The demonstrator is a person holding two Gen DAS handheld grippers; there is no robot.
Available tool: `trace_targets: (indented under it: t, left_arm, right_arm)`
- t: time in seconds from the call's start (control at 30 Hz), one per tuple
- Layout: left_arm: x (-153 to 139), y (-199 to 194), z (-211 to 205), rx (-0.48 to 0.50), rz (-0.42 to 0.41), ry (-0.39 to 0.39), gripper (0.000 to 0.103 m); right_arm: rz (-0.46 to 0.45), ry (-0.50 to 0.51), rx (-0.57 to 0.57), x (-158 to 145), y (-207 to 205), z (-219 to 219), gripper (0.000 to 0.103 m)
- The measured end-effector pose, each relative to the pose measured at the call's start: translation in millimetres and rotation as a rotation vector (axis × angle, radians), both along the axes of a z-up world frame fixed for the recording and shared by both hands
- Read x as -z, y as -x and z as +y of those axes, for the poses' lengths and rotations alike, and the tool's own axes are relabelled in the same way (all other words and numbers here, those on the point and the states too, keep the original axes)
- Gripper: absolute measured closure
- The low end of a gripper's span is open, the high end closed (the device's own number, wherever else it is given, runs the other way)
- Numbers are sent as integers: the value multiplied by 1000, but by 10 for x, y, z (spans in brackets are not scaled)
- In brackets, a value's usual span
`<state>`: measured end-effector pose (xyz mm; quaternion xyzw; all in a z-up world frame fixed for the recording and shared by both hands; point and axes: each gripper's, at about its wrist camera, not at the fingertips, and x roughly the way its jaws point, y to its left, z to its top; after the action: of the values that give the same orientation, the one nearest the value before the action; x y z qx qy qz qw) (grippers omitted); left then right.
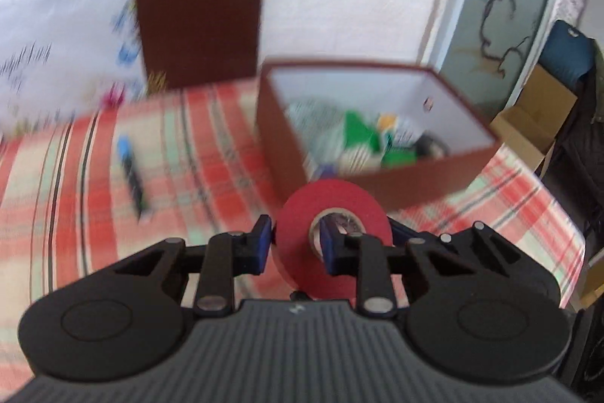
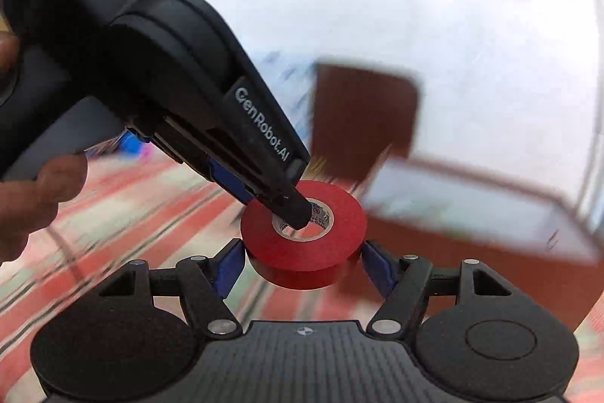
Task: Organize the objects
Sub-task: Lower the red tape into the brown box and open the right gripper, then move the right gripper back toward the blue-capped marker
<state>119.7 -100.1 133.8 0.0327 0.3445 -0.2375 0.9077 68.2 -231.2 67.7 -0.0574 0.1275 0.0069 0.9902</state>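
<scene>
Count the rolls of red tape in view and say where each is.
1. The red tape roll is off the table, pinched through its wall by the left gripper, between the right gripper's fingers, near the brown box. The box's blurred contents could hide others.

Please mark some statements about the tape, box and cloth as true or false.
1. The left gripper grips a red tape roll with one finger through its core. True.
2. The brown box is empty. False: it holds green and other items.
3. The tape roll lies on the cloth. False: it is held up, flanked by the right gripper.
4. The checked tablecloth is red and pale. True.
</scene>
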Motion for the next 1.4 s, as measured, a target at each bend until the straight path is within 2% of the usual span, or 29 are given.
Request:
trace_targets:
  t: [0.13,0.27,0.43,0.5,0.57,0.67,0.87,1.03,1.23,1.4]
  left_arm:
    - [-202,-321,-558,61,-35,-1,73]
    - [-199,-580,-1086,100,-43,-15,73]
    - [-49,-911,-1588,120,-17,-11,72]
    - [74,-990,-1719,93,-18,-53,64]
    - [168,-1034,-1806,69,-17,-100,64]
    - [196,-971,-1784,64,-20,-117,64]
    - [76,-775,-1658,32,-37,-140,63]
    - [-35,-472,-1494,11,-77,-163,59]
    - [-115,-80,-1164,-47,-92,-164,52]
    - [-134,244,-871,-103,-134,-198,32]
  right_arm:
    - [-45,0,94,-146,-207,-442,36]
    - [-33,-23,162,-169,-394,-895,36]
    - [12,-13,230,-53,-693,-1339,34]
    - [39,-17,259,36,-805,-1456,31]
    - [32,-82,264,64,-810,-1558,30]
    - [9,-112,274,98,-740,-1569,30]
    - [3,-173,282,53,-583,-1546,34]
    - [-1,-188,299,-40,-327,-1533,33]
    - [6,-294,329,-147,67,-1471,32]
    - [0,-419,343,-250,322,-1417,26]
